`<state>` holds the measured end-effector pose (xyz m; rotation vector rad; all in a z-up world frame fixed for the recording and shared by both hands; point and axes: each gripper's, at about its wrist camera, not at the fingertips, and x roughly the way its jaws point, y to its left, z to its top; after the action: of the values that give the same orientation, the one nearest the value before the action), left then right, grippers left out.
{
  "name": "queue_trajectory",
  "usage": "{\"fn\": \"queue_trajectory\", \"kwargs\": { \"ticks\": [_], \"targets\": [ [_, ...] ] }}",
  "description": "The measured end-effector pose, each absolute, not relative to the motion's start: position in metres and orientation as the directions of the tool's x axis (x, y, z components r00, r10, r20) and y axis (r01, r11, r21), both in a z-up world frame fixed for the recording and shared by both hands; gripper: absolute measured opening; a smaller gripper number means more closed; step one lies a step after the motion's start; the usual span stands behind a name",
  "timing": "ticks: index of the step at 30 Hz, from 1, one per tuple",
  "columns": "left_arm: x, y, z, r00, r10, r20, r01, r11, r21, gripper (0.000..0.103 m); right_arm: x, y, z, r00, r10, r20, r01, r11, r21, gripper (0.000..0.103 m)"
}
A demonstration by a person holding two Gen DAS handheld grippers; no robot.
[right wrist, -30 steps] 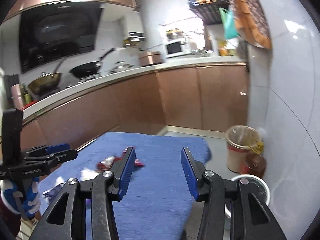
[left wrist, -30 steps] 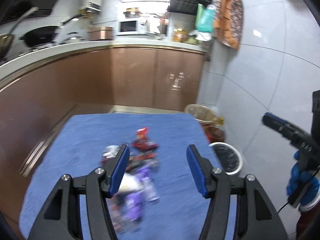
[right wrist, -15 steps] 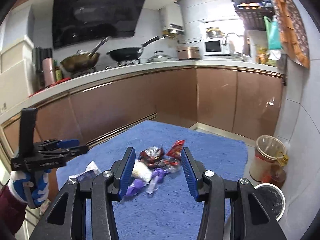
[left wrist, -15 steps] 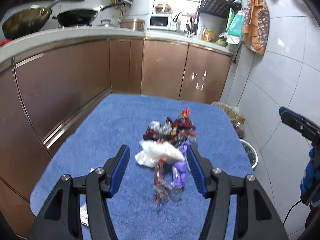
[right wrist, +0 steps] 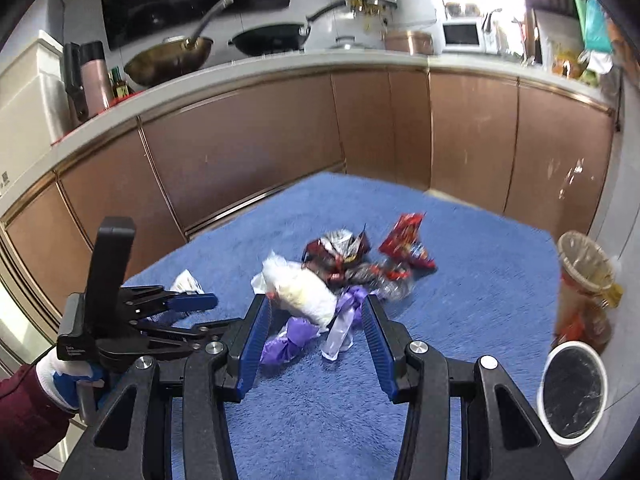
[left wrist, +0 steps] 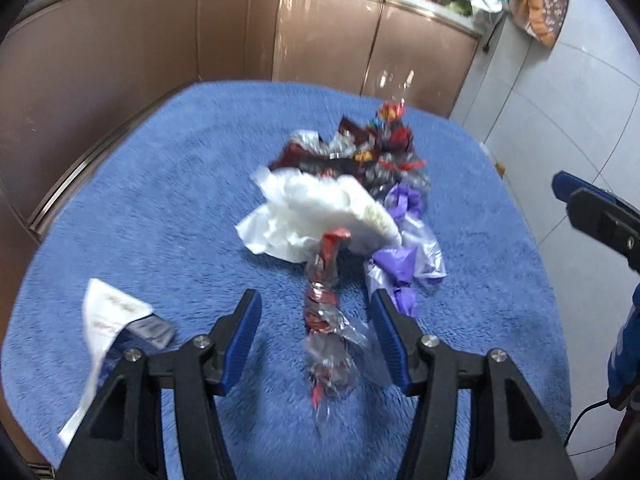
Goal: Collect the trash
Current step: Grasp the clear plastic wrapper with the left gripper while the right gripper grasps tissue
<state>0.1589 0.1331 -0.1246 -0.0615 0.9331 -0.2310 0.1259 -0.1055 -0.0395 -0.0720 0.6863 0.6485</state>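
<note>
Closest in the left wrist view, the left hand-held gripper hangs over a desk covered with a blue fleecy cloth. Its jaws are closing, and a twisted red-and-silver wrapper lies lengthwise between the blue pads; the pads do not press on it. Beside the left finger lies a white slip of paper over a dark sachet. Just past the twisted wrapper sits a crumpled white paper wad, with purple wrappers touching its right side. Beyond these is a heap of red and silver snack wrappers.

In the right wrist view, the right hand-held gripper stands partly spread above the same pile, holding nothing; the near end of the white wad and a purple wrapper show between its fingers, though whether they touch is unclear. A red snack packet lies at the far edge of the pile. On the floor to the right stand a white-rimmed round bin and, behind it, a lined wicker basket. Copper-coloured kitchen cabinets run behind the desk, with a wok and a frying pan on the worktop above.
</note>
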Motion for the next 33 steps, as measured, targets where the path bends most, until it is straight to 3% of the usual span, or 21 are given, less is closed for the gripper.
{"fn": "queue_trajectory", "kwargs": {
  "ticks": [6,12,33],
  "targets": [
    [0.177,0.135,-0.145,0.529,-0.258,-0.808,0.159,0.966,-0.204,0.038,0.145,-0.085,-0.066,0.519,0.545,-0.659,-0.609,0.776,0.162,0.046],
    [0.18,0.143,-0.149,0.524,-0.296,-0.798,0.152,0.955,-0.255,0.033,0.159,-0.058,-0.081,0.469,0.549,-0.692,-0.646,0.747,0.154,0.046],
    [0.177,0.167,-0.154,0.531,-0.363,-0.766,0.152,0.93,-0.335,0.03,0.19,-0.012,-0.112,0.434,0.468,-0.77,-0.684,0.727,0.056,0.046]
  ]
}}
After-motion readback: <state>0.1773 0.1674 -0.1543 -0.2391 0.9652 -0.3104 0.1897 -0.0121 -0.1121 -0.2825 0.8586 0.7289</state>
